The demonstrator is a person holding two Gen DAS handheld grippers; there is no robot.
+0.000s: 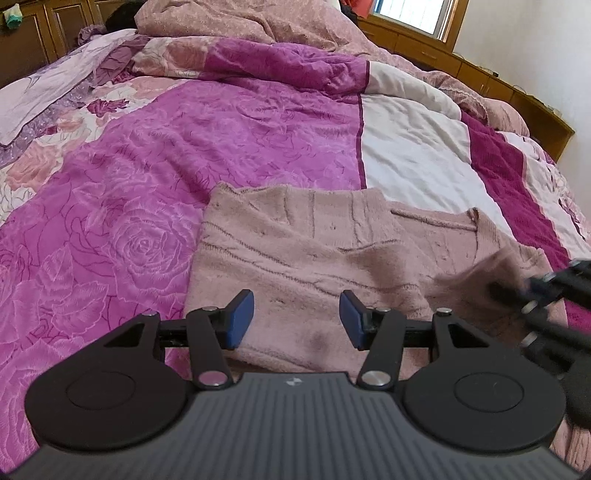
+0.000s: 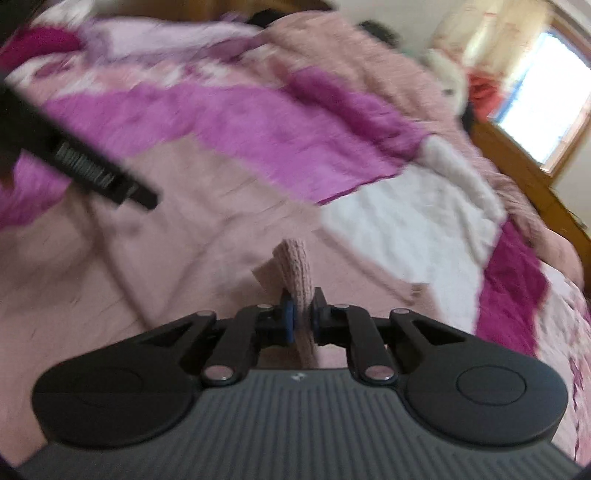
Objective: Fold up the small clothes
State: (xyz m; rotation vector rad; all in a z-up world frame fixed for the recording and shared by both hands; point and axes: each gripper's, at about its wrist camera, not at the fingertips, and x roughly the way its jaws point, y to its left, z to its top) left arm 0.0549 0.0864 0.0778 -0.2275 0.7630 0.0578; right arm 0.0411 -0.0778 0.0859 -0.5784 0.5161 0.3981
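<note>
A dusty-pink knitted sweater (image 1: 295, 251) lies partly folded on the bed; it also shows in the right wrist view (image 2: 155, 236), blurred. My left gripper (image 1: 297, 319) is open and empty, hovering just above the sweater's near edge. My right gripper (image 2: 302, 314) is shut on a ribbed piece of the sweater (image 2: 297, 266) and holds it up above the rest. In the left wrist view the right gripper (image 1: 517, 291) shows blurred at the right edge, with a blurred bit of pink knit at its tip. The left gripper's body (image 2: 74, 155) crosses the upper left of the right wrist view.
The bed is covered by a magenta rose-pattern quilt (image 1: 184, 140) with a white panel (image 1: 413, 155). A crumpled pink blanket (image 1: 240, 22) lies at the far end. Wooden cabinets (image 1: 461, 70) and a window (image 1: 417, 14) stand beyond the bed.
</note>
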